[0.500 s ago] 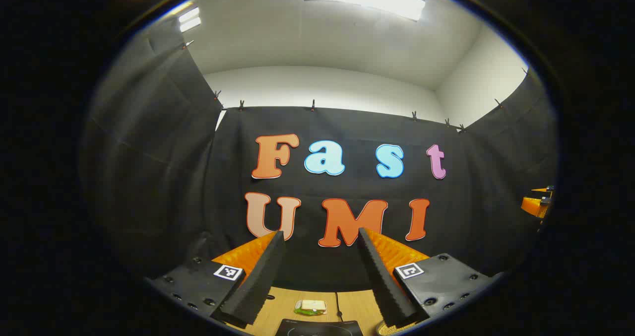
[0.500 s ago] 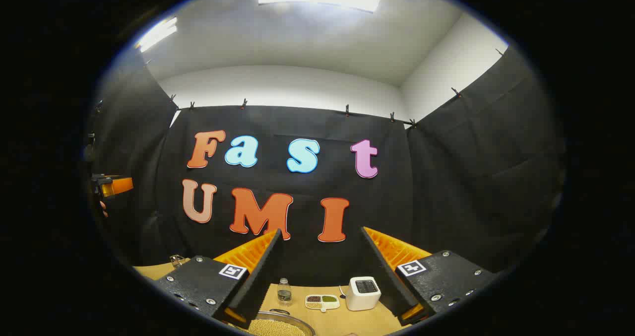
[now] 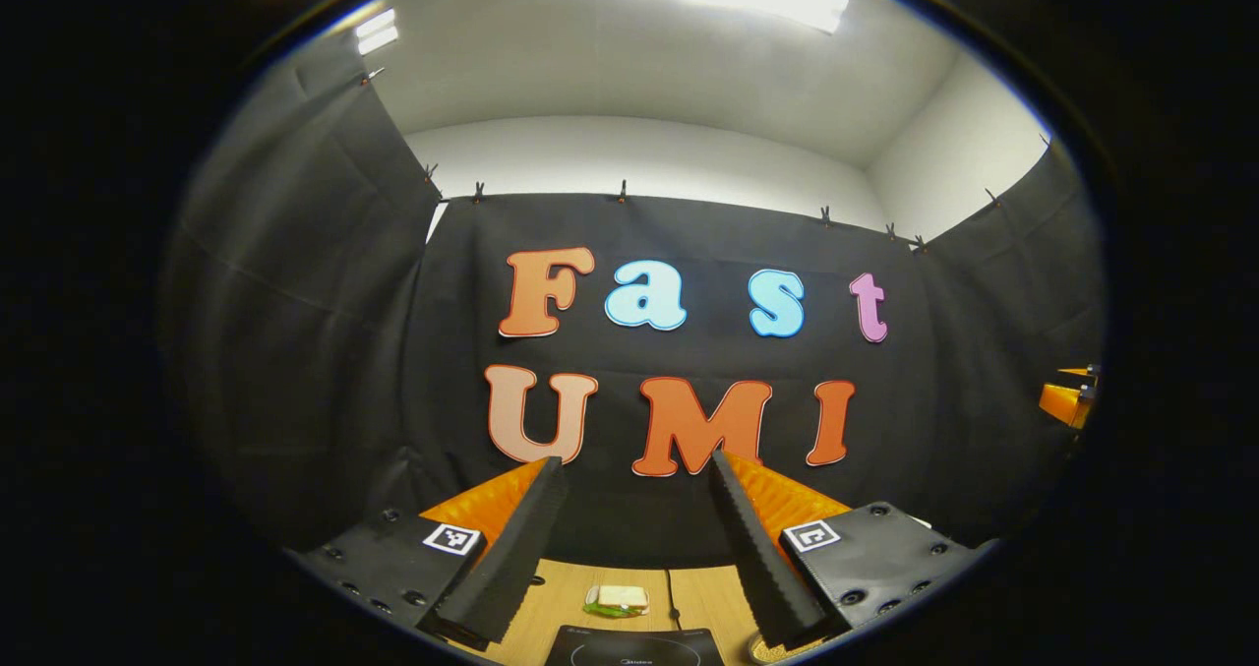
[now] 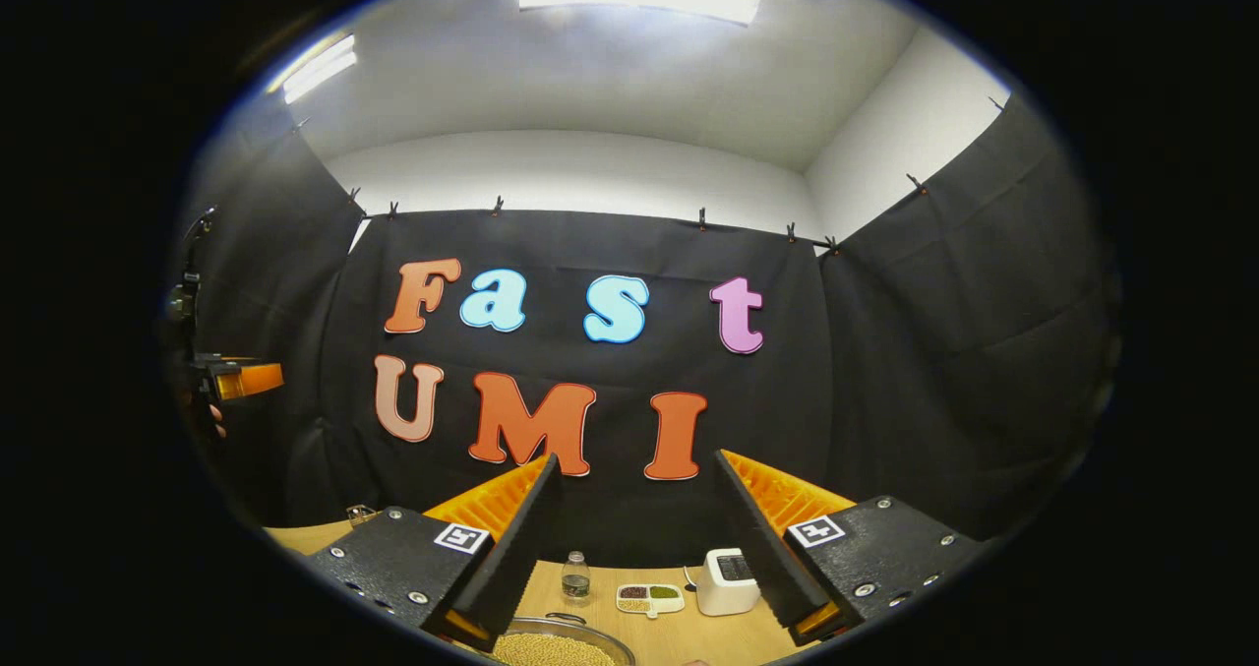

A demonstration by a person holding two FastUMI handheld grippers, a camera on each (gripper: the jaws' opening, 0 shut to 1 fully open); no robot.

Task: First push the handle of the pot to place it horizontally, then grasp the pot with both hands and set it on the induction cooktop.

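1. Our left gripper [image 3: 637, 464] is held high and level, its jaws wide apart with nothing between them; past them the left gripper view looks mostly at the booth wall and ceiling.
2. Our right gripper [image 4: 637, 459] is in the same pose, jaws spread and empty.
3. At the bottom centre of the left gripper view we see the dark top of the induction cooktop [image 3: 634, 644] on the wooden counter [image 3: 566, 597], with nothing visibly on the part we can see.
4. Just behind the cooktop lies a sandwich [image 3: 617, 599], and a thin cord runs beside it.
5. At the bottom of the right gripper view, a lidded pot [image 4: 561, 644] with pale grains inside peeks over the lower edge (we take this for the task's pot; its handle is hidden, so we cannot tell how it points).
6. Behind it stand a small bottle [image 4: 575, 577], a divided tray [image 4: 650, 598] and a white timer-like box [image 4: 726, 580].
7. At the far left of that view, the other gripper and part of a hand show.
8. Our judgement: nothing is done yet. Pushing the handle, the two-handed grasp and the placing are all still ahead.
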